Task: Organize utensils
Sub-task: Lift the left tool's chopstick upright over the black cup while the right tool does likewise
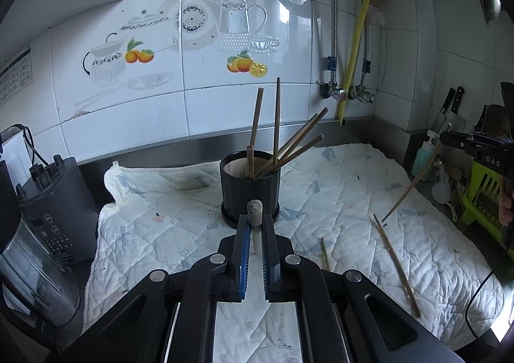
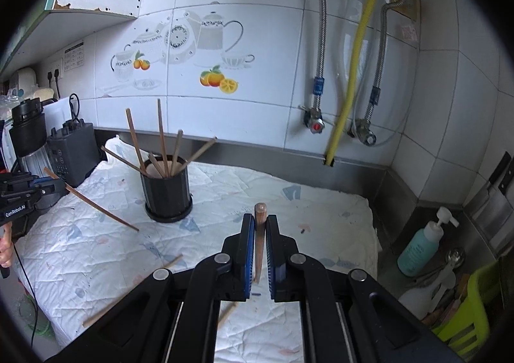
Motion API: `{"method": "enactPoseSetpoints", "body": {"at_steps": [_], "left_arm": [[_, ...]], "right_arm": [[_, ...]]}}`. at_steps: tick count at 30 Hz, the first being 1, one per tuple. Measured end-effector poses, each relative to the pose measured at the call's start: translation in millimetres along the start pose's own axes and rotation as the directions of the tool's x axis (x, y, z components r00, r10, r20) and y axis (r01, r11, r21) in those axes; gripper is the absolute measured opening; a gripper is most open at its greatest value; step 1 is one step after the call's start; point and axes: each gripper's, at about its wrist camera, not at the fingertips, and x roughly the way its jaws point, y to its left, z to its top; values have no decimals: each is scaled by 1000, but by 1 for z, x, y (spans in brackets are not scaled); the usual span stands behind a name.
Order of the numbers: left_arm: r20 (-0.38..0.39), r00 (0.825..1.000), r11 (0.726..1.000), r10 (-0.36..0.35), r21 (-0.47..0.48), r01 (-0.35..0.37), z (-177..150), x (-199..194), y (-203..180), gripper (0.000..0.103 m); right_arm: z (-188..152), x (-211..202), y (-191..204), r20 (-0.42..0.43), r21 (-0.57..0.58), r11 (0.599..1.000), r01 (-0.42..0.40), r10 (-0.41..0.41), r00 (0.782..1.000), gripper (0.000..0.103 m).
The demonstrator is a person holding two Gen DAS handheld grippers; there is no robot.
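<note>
Above quilted cloth (image 1: pixel 353 202) — both grippers tilted down, each clamping chopstick

A: Any lettering you can read here?

B: Two bits. In the left wrist view, the right claw (image 1: pixel 445 139) at the right edge has white capitals "DAS" on its black body.

A: And from the other side?

B: In the right wrist view, the left claw (image 2: pixel 62 186) at the left edge carries white print that reads "GenRobot.AI" along its black housing.

A: What about the chart on the wall (image 1: pixel 16 77)?

B: It has a printed table, but it is too small to read. The pink sticker (image 2: pixel 409 32) near the pipes is also illegible.
</note>
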Motion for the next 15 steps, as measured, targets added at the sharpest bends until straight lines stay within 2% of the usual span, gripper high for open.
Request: {"method": "enactPoseSetpoints", "body": {"at_steps": [7,15], "left_arm": [[37,999,1000,16,6,-16,24,-5,5,6],[127,990,998,57,-29,-53,82,-10,35,6]], "right_arm": [[27,4,9,21,-19,998,-58,58,998,9],[75,7,21,96,-22,993,-114,115,989,9]]}}
